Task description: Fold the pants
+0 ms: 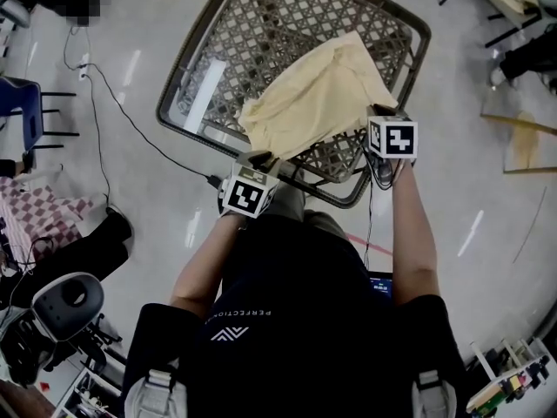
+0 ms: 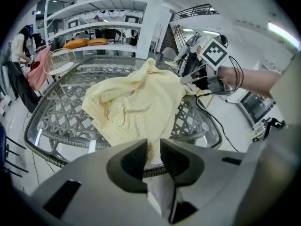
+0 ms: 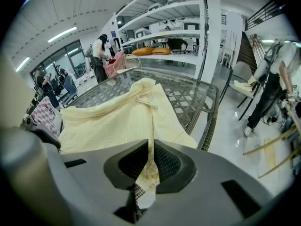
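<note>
From the head view, the yellow pants (image 1: 318,94) lie bunched on the woven tabletop (image 1: 174,94). The left gripper (image 1: 258,158) is at one near corner and the right gripper (image 1: 376,114) at the other. Left gripper view: the jaws are narrow, with a thick bit of hem filling the gap, pinched by the look of it. Right gripper view: the jaws are clamped tight on a thin strip of cloth. I'd call this the spreading-out step, before any fold. Next, both hands need to pull apart evenly to flatten the pants.
</note>
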The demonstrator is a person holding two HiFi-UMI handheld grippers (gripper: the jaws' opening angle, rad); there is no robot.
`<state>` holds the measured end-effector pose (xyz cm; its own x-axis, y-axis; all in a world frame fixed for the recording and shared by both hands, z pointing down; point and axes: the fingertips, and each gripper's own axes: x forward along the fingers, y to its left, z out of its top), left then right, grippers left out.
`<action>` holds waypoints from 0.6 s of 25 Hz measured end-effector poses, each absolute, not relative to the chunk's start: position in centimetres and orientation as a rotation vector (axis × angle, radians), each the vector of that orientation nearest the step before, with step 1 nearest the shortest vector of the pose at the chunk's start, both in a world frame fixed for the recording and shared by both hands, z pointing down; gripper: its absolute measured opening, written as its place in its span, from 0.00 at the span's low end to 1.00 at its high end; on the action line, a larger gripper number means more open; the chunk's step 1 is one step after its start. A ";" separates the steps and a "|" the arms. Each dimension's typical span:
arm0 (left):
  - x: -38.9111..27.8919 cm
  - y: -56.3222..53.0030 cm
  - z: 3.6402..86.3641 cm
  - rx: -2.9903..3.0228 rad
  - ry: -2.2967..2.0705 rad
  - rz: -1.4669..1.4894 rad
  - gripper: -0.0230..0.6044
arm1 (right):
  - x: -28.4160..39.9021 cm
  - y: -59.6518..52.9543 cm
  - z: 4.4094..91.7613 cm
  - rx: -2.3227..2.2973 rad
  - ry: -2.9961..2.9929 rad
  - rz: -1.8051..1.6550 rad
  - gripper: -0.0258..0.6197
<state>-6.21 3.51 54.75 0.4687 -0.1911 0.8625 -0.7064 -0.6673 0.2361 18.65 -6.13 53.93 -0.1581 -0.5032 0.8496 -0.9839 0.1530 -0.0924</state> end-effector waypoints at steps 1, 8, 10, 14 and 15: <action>-6.4 3.4 54.4 2.140 -0.755 1.140 0.17 | 18.5 -6.0 53.5 1.438 -1.774 0.895 0.12; -7.9 1.8 52.1 2.213 -0.865 1.095 0.17 | 17.2 -3.2 51.3 1.490 -1.857 0.873 0.12; -7.8 1.9 51.4 2.236 -0.882 1.080 0.17 | 16.6 -1.9 50.9 1.480 -1.883 0.858 0.12; -7.3 2.7 50.3 2.301 -0.879 1.084 0.17 | 16.0 0.7 50.1 1.487 -1.895 0.815 0.12; -7.2 2.9 50.0 2.316 -0.874 1.083 0.17 | 16.0 1.2 50.0 1.495 -1.898 0.819 0.12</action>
